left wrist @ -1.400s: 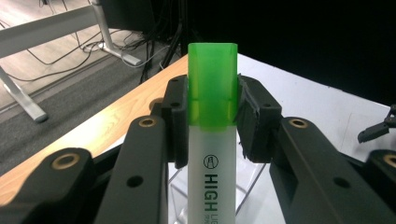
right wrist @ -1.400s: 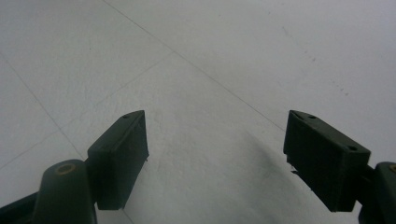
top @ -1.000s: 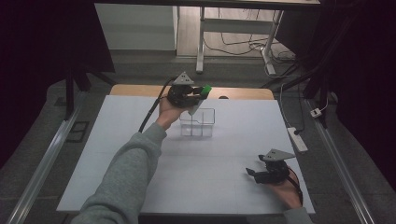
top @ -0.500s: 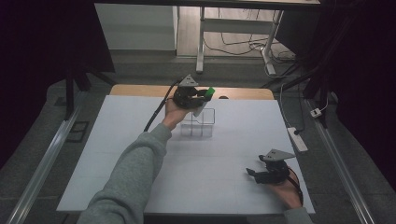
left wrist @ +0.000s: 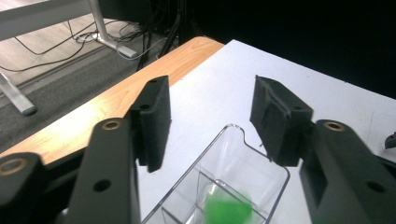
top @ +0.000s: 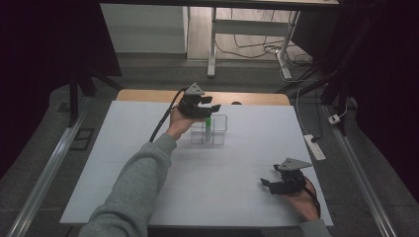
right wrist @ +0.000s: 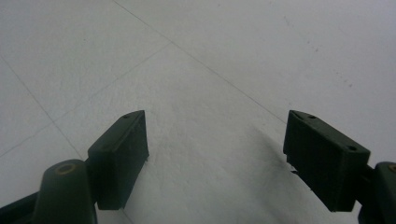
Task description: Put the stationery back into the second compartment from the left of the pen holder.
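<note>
Spread fingers [left wrist: 275,121] above clear box [left wrist: 233,186] holding green piece [left wrist: 226,210].

Dim, grainy room with dark edges; the white table [top: 123,148] glows palely, and the close green object [left wrist: 227,211] blurs

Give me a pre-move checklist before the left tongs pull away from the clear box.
1. Left tongs open: ok, jaws stand wide apart with nothing between them.
2. Green piece inside the clear box: ok, it stands in a compartment.
3. Green piece free of the jaws: ok, it sits below them.
4. Clear box flat on the white table: ok.
5. Right tongs out of the way: ok, open, near the table's front right corner.
6. Green piece settled upright: cannot tell, blurred.
</note>
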`<act>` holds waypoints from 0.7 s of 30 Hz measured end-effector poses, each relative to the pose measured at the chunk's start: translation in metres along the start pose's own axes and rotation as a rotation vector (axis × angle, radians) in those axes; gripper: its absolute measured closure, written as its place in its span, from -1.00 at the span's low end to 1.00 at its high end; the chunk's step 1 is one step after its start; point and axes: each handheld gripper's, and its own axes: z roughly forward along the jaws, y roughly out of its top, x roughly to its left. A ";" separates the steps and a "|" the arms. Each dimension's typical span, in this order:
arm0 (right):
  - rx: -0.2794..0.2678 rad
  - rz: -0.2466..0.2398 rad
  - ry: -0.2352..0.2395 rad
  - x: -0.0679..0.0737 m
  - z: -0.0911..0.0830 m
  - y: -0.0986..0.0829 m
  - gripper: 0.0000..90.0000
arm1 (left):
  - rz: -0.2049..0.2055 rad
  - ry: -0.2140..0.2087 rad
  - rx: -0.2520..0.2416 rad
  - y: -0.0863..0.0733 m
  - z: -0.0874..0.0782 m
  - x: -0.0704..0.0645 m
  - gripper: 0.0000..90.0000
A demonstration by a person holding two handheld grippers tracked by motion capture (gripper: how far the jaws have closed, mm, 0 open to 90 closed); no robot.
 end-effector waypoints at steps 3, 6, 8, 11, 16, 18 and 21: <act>0.001 -0.001 -0.001 0.000 0.000 0.000 -0.51 | -0.004 -0.008 0.004 -0.002 -0.005 0.001 -0.01; 0.002 -0.001 -0.002 0.000 0.000 0.000 -0.51 | -0.003 -0.006 0.012 -0.005 -0.009 0.001 -0.01; -0.003 0.001 -0.007 0.000 0.000 0.000 -0.51 | -0.010 -0.011 0.020 -0.008 -0.012 0.002 -0.01; -0.005 0.004 0.001 -0.001 -0.001 -0.001 -0.51 | -0.007 -0.020 0.032 -0.012 -0.016 0.003 0.00; 0.002 0.000 -0.003 0.000 -0.001 -0.001 -0.51 | -0.004 -0.023 0.047 -0.020 -0.025 0.003 0.00; 0.002 0.000 -0.002 0.000 -0.001 -0.001 -0.51 | -0.001 -0.018 0.057 -0.024 -0.029 0.003 0.00; -0.003 0.000 0.000 0.001 -0.002 0.000 -0.51 | 0.002 -0.014 0.068 -0.029 -0.037 0.001 0.00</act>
